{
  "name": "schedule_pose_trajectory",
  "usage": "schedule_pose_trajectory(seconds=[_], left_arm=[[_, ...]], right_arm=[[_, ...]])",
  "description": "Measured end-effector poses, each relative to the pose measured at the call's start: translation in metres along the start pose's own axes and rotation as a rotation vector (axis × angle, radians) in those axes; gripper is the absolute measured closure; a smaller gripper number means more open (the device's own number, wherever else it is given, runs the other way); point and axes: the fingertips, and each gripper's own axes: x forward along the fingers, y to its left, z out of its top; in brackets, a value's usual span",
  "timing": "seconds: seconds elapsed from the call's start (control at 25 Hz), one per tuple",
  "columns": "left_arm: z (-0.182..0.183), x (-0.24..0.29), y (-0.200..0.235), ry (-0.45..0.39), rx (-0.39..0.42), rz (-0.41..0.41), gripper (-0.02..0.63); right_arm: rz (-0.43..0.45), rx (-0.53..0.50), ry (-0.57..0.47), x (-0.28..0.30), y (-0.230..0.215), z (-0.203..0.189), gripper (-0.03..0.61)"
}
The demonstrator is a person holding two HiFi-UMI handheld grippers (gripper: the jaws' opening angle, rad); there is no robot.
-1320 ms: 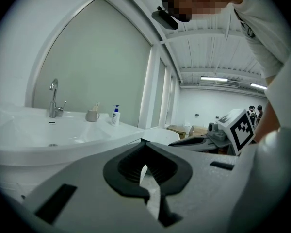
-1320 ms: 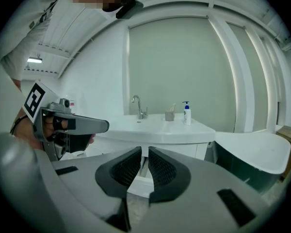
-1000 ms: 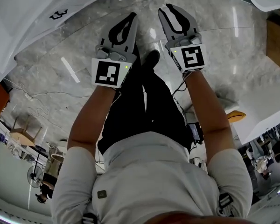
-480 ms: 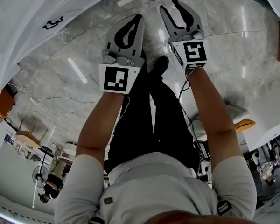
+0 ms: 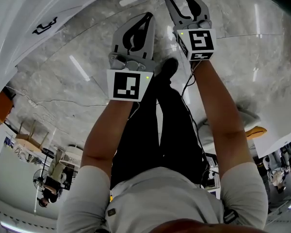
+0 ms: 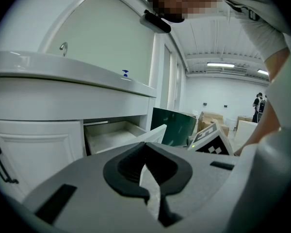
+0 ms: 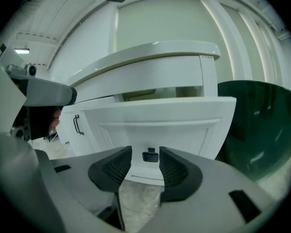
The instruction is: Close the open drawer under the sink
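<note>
Saw the floor as polished grey stone, veined and glossy, with lamp streaks mirrored in it. Found the drawer front painted white and smooth with a soft satin sheen, and its small handle dark and dull, perhaps metal. Read the sink top as hard, glossy white, like ceramic. Took the left tongs for matt grey plastic, with pads black, ribbed and rubbery, and the marker cube for flat black print on white. Noted trousers of matt black cloth, a shirt of pale, matt cloth, and a dark green panel with a glassy shine.
</note>
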Motion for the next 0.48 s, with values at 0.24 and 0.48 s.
schedule_pose_trajectory(seconds=[0.24,0.48], left_arm=[[-0.009,0.008,0.009,-0.004,-0.009,0.009,0.604],[-0.011,0.011,0.000,-0.015,-0.043,-0.005,0.604]], right_arm=[[-0.032,0.028,0.012,0.023,-0.009,-0.019,0.387],[-0.041,0.028,0.028,0.033,-0.011,-0.023,0.387]])
